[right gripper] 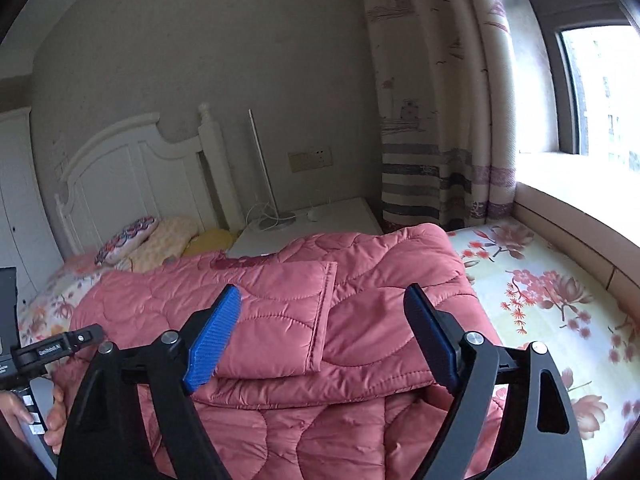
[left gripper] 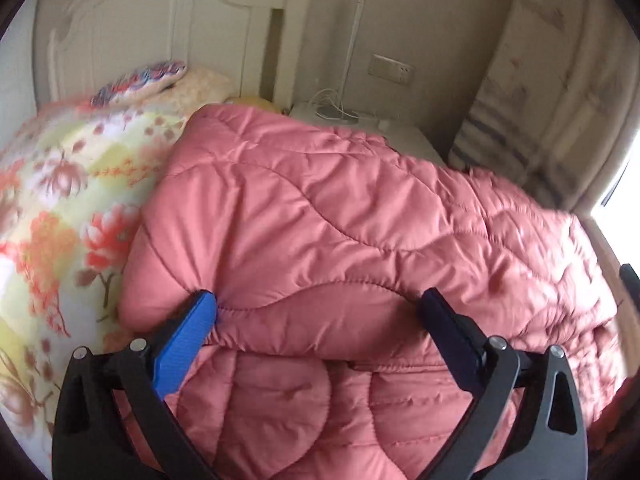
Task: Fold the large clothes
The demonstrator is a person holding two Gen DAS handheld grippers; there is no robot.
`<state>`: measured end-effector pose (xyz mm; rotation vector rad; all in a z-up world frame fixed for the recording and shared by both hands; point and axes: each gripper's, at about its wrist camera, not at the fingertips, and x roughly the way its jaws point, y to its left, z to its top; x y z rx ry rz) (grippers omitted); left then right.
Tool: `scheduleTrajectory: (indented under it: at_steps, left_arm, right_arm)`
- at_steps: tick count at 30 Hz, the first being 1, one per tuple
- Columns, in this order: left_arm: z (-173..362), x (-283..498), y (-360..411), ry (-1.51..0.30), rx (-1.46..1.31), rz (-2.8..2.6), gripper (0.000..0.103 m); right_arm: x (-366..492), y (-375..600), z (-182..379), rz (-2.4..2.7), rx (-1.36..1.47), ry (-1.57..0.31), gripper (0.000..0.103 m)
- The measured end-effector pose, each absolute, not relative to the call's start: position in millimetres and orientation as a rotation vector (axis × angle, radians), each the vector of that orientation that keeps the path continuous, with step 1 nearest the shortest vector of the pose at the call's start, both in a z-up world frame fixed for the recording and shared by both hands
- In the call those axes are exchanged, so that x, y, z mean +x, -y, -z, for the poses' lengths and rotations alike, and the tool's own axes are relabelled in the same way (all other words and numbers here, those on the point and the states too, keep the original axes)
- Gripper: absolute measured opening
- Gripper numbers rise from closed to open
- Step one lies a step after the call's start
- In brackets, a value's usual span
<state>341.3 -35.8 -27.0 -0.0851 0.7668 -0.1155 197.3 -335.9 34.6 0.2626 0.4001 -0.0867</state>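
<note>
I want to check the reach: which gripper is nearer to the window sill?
Right. The right gripper hovers over the pink jacket beside the window sill; the left gripper sits farther away.

Left wrist view: close above folded pink quilted jacket (left gripper: 320,240), facing white wooden headboard (left gripper: 160,40). Right wrist view: farther back, same jacket (right gripper: 280,320) and headboard (right gripper: 132,168) shared.

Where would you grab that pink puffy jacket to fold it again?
Probably the thick folded edge of the jacket nearest the tongs, approached from the near side. Layers stack there into a firm ridge, while the top is broad, smooth and hard to pinch. The right tongs already straddle it, open.
</note>
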Motion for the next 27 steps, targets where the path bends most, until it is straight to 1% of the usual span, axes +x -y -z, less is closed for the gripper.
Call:
scheduleTrajectory:
  at_steps: [2,8,11,13,14,15,16,18,19,21,23,25,27]
  left_arm:
    - [28.4,340.0,38.8,-0.773,-0.067,0.114,0.101]
    - [29.9,339.8,27.6,-0.770,-0.129,0.140,0.101]
    - [30.4,340.8,29.0,-0.770,-0.126,0.140,0.101]
    - [32.2,336.8,30.1,-0.768,-0.130,0.141,0.101]
    - [31.5,335.9,29.5,-0.763,-0.138,0.146,0.101]
    - [30.4,334.2,28.3,-0.755,-0.144,0.151,0.101]
    - [27.6,331.2,27.6,-0.744,-0.148,0.149,0.101]
    - [18.6,329.4,27.6,-0.738,-0.158,0.155,0.101]
    - [13.2,329.8,27.6,-0.733,-0.171,0.169,0.101]
    - [-2.0,334.8,28.8,-0.726,-0.197,0.211,0.101]
    - [-13.6,347.6,33.9,-0.725,-0.157,0.215,0.101]
    - [-13.6,368.5,34.6,-0.747,-0.104,0.162,0.101]
    - [1.4,388.0,27.4,-0.801,-0.112,0.113,0.101]
  right_arm:
    - [199.9,334.3,-33.8,0.088,0.257,-0.413,0.077]
    - [217.5,319.1,-44.8,0.087,0.242,-0.507,0.077]
    - [235.1,299.9,-48.1,0.079,0.170,-0.575,0.078]
    - [251.9,285.7,-42.4,0.072,0.101,-0.641,0.078]
    - [261.1,280.7,-34.2,0.069,0.079,-0.691,0.082]
    - [275.1,274.9,-15.7,0.065,0.049,-0.791,0.083]
    - [280.7,270.8,-1.2,0.066,0.031,-0.836,0.085]
    - [280.0,270.8,1.9,0.075,0.031,-0.830,0.086]
    - [278.9,272.2,1.8,0.081,0.033,-0.824,0.089]
    - [279.7,277.3,4.2,0.063,0.068,-0.836,0.089]
    - [280.9,282.1,5.3,0.059,0.093,-0.843,0.090]
    - [281.4,284.6,4.8,0.058,0.099,-0.844,0.091]
    - [279.5,284.8,4.6,0.058,0.099,-0.842,0.091]
